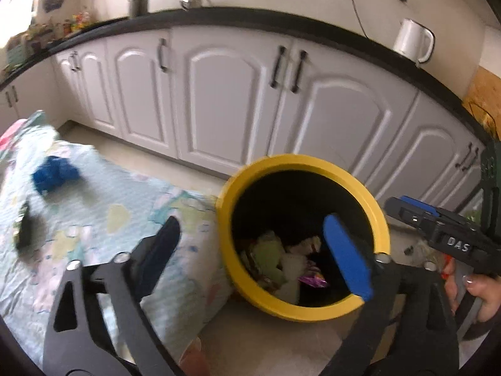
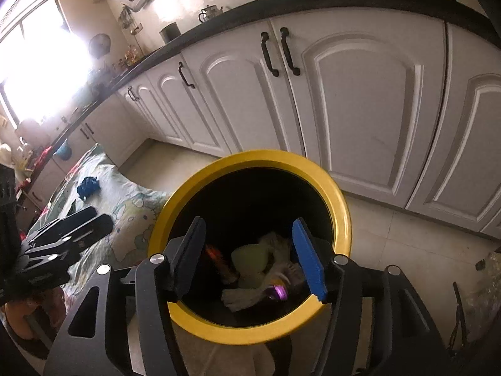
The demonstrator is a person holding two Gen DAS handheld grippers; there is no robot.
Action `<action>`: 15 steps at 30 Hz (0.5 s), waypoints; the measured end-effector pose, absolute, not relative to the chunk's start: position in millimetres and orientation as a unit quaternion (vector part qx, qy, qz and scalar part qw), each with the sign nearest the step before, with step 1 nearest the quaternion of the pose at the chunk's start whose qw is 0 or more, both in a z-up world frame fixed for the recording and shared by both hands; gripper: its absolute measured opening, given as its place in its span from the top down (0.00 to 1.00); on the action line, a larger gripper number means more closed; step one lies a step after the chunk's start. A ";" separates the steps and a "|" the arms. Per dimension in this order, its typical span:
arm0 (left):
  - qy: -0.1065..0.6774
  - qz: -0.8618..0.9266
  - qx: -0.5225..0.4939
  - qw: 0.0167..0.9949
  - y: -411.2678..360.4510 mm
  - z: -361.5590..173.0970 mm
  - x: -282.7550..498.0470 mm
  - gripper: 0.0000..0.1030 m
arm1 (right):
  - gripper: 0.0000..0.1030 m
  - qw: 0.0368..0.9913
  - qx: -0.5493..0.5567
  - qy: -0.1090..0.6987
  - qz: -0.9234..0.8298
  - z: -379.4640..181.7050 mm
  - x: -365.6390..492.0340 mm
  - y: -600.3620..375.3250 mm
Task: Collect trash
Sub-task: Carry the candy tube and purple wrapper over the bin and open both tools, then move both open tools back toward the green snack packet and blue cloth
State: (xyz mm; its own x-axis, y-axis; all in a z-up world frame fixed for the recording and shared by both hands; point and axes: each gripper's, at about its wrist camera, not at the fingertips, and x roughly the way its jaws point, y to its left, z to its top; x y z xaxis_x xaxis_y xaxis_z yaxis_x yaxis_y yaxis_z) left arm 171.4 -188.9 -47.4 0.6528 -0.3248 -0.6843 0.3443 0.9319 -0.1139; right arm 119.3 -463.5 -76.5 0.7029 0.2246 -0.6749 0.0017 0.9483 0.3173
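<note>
Two pieces of rubbish remain out on the patterned cloth point(image 1: 103, 206) beside the yellow-rimmed bin point(image 1: 372, 213): a crumpled blue wad point(image 1: 54, 174) far back on the cloth, and a dark flat wrapper point(image 1: 23, 230) near its left edge, well apart from the bin. The wad looks light and soft, likely to squash under a pinch, so I would take it across its bulk; the wrapper seems thin and possibly slick, better caught along a raised edge than pressed flat into the cloth. Both pairs of tongs are spread with nothing between them: the left tongs point(image 1: 260, 247) stand very wide, straddling the bin's near-left rim, and the right tongs point(image 2: 250, 258) hang partly parted over the bin mouth. Inside lie the pieces already collected point(image 2: 260, 266), pale green, white and purple scraps heaped at the bottom. The left wrist view alone shows the dark wrapper clearly, and also a hand point(image 1: 469, 294) gripping the right tool's handle. The right wrist view looks straighter into the bin, showing an orange scrap point(image 2: 213, 255) against the inner wall, and some clear crinkled material point(image 2: 485, 282) on the floor at right, too blurred to name.
</note>
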 end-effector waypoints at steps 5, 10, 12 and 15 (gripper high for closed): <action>0.347 -0.132 0.014 0.928 -155.9 -34.9 164.9 0.11 | 0.37 0.919 0.138 0.361 0.077 -61.0 117.3 -447.1; 0.328 -0.088 0.014 0.940 -123.9 -23.7 160.5 0.11 | 0.33 0.924 0.127 0.342 0.115 -43.4 122.8 -419.8; 0.324 -0.073 0.006 0.943 -110.3 -20.5 160.4 0.11 | 0.33 0.925 0.120 0.337 0.128 -36.9 124.7 -408.5; 0.319 -0.050 -0.006 0.946 -90.4 -17.8 161.5 0.11 | 0.32 0.925 0.105 0.334 0.152 -28.9 129.3 -389.1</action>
State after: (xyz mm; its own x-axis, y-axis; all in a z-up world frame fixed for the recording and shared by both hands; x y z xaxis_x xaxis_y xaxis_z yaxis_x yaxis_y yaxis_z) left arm 161.5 -90.4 -17.8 0.7916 -0.0988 -0.6030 0.0917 0.9949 -0.0427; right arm 129.3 -389.1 -28.9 0.7315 0.3501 -0.5850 -0.2104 0.9321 0.2947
